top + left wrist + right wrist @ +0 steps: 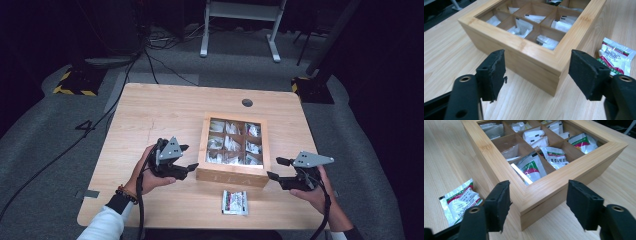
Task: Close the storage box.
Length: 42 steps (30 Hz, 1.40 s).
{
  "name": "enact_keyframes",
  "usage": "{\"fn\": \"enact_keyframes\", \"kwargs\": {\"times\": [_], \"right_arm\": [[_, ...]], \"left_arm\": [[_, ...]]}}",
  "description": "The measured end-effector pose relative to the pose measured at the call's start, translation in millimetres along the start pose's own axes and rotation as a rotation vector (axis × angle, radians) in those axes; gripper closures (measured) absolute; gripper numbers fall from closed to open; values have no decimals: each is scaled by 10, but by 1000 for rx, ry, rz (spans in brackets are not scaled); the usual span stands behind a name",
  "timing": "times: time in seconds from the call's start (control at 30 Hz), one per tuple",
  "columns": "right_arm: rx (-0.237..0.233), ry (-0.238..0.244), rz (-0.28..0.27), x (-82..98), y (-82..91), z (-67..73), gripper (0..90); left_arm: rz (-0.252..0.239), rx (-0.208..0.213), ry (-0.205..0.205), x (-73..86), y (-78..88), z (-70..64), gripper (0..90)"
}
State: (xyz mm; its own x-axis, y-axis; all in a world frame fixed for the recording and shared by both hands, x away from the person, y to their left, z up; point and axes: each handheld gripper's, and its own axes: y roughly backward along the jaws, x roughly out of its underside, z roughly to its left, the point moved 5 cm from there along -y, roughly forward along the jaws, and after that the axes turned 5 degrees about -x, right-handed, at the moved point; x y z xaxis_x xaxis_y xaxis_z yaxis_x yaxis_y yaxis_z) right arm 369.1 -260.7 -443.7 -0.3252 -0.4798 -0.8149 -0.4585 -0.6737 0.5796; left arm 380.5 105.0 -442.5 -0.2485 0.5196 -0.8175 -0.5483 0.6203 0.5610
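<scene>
I hold both tongs released at the near corners of the box [233, 175] on the worktop [150, 115]; the packet [235, 202] lies between them, perhaps nearer my right tongs [274, 168] than left tongs [189, 156].

My left gripper [187, 157] sits just off the left side of the wooden box [231, 176], jaws apart with nothing between them. My right gripper [274, 168] sits just off the box's right front corner, jaws likewise apart and empty. One sachet [235, 202] lies on the table [150, 115] in front of the box, between my hands.
</scene>
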Motion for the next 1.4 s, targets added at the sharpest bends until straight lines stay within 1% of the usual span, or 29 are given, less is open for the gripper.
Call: {"fn": "enact_keyframes", "kwargs": {"times": [0.03,0.07,0.13,0.2,0.23,0.27,0.3,0.33,0.43,0.53,0.6,0.63,0.67,0.7,0.73,0.77,0.83,0.9,0.93,0.97,1.0,1.03,1.07,1.13,1.23,1.33,1.37,1.4], "right_arm": [[10,0,-4,3,32,-13,332],[10,0,-4,3,32,-13,332],[35,16,7,32,69,-43,309],[38,16,9,48,80,-56,301],[44,8,11,82,101,-78,287],[44,8,11,82,101,-78,287],[59,11,18,117,117,-106,279],[59,11,18,117,117,-106,279],[97,18,35,176,157,-162,268],[141,38,57,229,177,-217,261],[149,37,61,250,179,-234,261],[154,28,66,289,186,-268,261],[154,28,66,289,186,-268,261],[165,23,74,326,189,-297,261],[171,21,80,345,190,-313,261],[174,18,83,361,191,-328,261],[176,13,87,378,191,-339,261],[190,15,100,428,192,-378,261],[191,8,102,445,192,-388,261],[193,4,103,461,193,-400,261],[193,4,103,461,193,-400,261],[199,-5,109,495,195,-426,261],[199,-5,109,495,195,-426,261],[205,-17,118,552,194,-459,259],[211,-24,125,602,190,-485,259],[201,-58,118,682,183,-515,257],[199,-69,118,708,181,-522,254],[200,-77,122,761,179,-536,253]], "left_arm": [[14,-22,-2,45,20,11,233],[14,-22,-2,45,20,11,220],[24,-36,1,115,56,39,194],[26,-39,5,138,69,50,187],[28,-44,6,160,80,63,180],[31,-46,15,183,89,73,180],[42,-52,16,231,103,96,171],[42,-52,16,231,103,96,171],[72,-87,7,329,113,130,172],[85,-103,-1,388,130,158,173],[87,-105,2,409,137,170,173],[99,-122,-3,452,148,199,174],[99,-122,-3,452,148,199,176],[110,-125,1,496,155,218,176],[110,-125,1,496,155,218,176],[120,-145,-3,539,160,241,176],[127,-153,-5,560,165,254,177],[137,-164,1,626,175,286,178],[141,-168,-3,650,177,302,178],[145,-173,7,675,177,311,178],[145,-173,7,675,177,311,181],[155,-180,10,725,179,337,181],[155,-180,10,725,179,337,181],[164,-186,21,794,194,368,182],[161,-186,33,838,198,382,181],[173,-187,35,918,203,396,180],[174,-186,40,944,205,397,179],[186,-178,51,993,204,401,179]]}}
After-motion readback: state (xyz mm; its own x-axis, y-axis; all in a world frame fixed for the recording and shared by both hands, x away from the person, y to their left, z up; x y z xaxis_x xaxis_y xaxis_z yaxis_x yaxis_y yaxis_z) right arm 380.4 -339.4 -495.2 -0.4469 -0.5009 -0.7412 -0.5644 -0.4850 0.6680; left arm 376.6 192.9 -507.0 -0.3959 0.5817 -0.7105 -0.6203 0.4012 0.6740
